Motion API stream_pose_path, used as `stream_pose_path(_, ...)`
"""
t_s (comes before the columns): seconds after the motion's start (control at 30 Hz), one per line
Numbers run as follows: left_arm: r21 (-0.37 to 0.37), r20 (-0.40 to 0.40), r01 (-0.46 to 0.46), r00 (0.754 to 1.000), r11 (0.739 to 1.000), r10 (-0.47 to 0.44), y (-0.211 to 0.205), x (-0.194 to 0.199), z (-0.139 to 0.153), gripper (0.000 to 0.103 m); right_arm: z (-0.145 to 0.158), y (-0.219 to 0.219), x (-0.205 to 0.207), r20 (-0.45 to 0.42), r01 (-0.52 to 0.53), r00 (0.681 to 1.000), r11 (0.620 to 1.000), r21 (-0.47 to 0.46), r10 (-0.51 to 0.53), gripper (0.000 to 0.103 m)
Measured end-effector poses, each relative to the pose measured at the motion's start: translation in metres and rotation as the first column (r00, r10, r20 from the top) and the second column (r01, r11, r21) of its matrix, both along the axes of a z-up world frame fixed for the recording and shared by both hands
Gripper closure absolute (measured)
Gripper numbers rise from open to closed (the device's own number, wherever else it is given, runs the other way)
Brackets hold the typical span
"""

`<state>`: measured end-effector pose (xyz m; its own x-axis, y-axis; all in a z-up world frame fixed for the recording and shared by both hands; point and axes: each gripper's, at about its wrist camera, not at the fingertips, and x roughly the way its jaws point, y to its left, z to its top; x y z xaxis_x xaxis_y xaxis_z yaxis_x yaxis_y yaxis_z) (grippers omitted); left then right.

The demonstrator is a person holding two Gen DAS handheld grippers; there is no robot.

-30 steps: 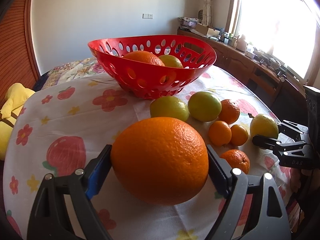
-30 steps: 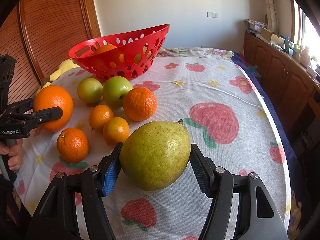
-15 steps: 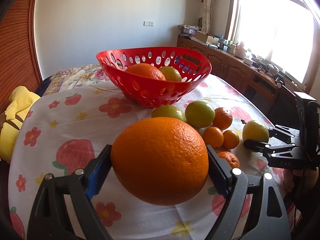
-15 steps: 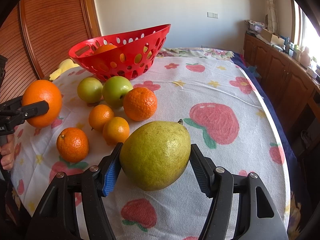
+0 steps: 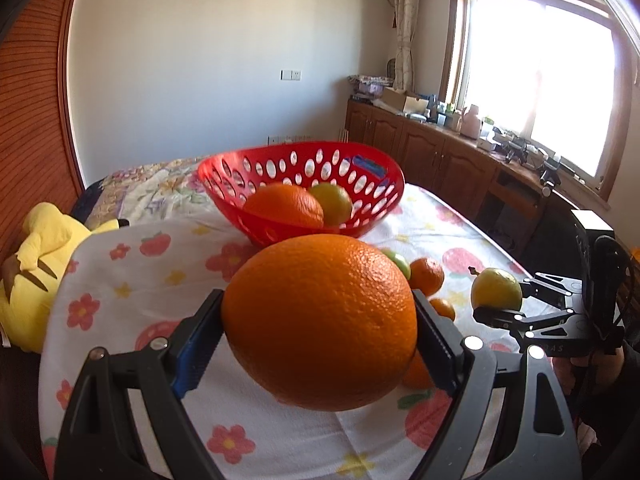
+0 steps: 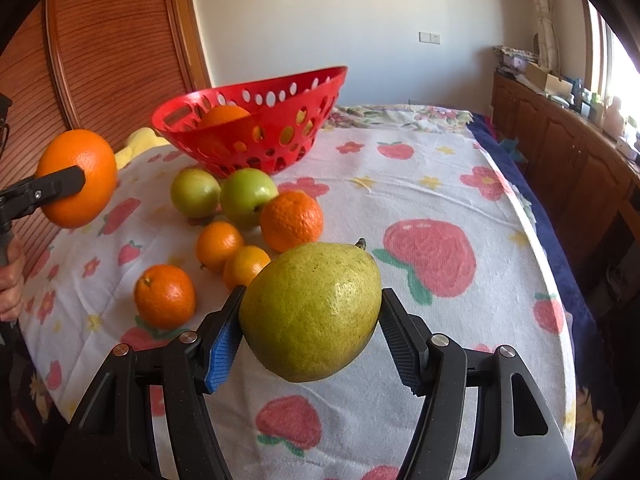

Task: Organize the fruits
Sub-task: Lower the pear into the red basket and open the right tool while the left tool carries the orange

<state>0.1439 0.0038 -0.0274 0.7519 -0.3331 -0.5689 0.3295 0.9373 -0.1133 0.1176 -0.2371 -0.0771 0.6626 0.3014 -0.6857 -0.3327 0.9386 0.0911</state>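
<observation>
My left gripper (image 5: 318, 340) is shut on a large orange (image 5: 320, 326) and holds it above the table, short of the red basket (image 5: 300, 168). The basket holds an orange (image 5: 284, 204) and a green fruit (image 5: 332, 200). My right gripper (image 6: 310, 332) is shut on a yellow-green pear (image 6: 312, 312), lifted above the cloth. The right wrist view shows the left gripper's orange (image 6: 78, 178) at far left and the basket (image 6: 256, 120) behind. Two green apples (image 6: 224, 196) and several small oranges (image 6: 236, 252) lie on the cloth in front of the basket.
The table has a white cloth (image 6: 440, 208) printed with strawberries and flowers. A yellow plush toy (image 5: 36, 264) lies off the table's left edge. Wooden cabinets (image 5: 432, 152) with clutter run under the window on the right.
My left gripper has lifted the large orange well up off the cloth, so I now look down into the basket. My right gripper has lifted the pear a little.
</observation>
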Motion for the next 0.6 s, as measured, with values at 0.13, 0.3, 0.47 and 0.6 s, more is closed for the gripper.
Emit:
stream_pose_path(0.13, -0.009, 0.02, -0.008, 1.0, 1.0, 0.008, 0.003, 0.007, 0.009, 0.016, 0.019, 0.004, 0.004, 0.032, -0.034, 0.999, 0.999, 0.007, 0.034, 0.036)
stream_pose_path(0.3, -0.007, 0.038, -0.015, 0.999, 1.0, 0.015, 0.008, 0.022, 0.023, 0.016, 0.051, 0.015, 0.021, 0.086, -0.086, 0.993, 0.996, 0.007, 0.085, 0.036)
stream_pose_path(0.47, 0.006, 0.059, -0.027, 0.998, 1.0, 0.027, 0.012, 0.039, 0.034, 0.016, 0.081, 0.032, 0.049, 0.138, -0.14, 0.981, 0.99, -0.005, 0.14, 0.036)
stream_pose_path(0.6, 0.027, 0.074, -0.045, 0.996, 0.999, 0.043, 0.014, 0.058, 0.042, 0.016, 0.095, 0.048, 0.075, 0.156, -0.178, 0.972, 0.984, -0.002, 0.176, 0.036)
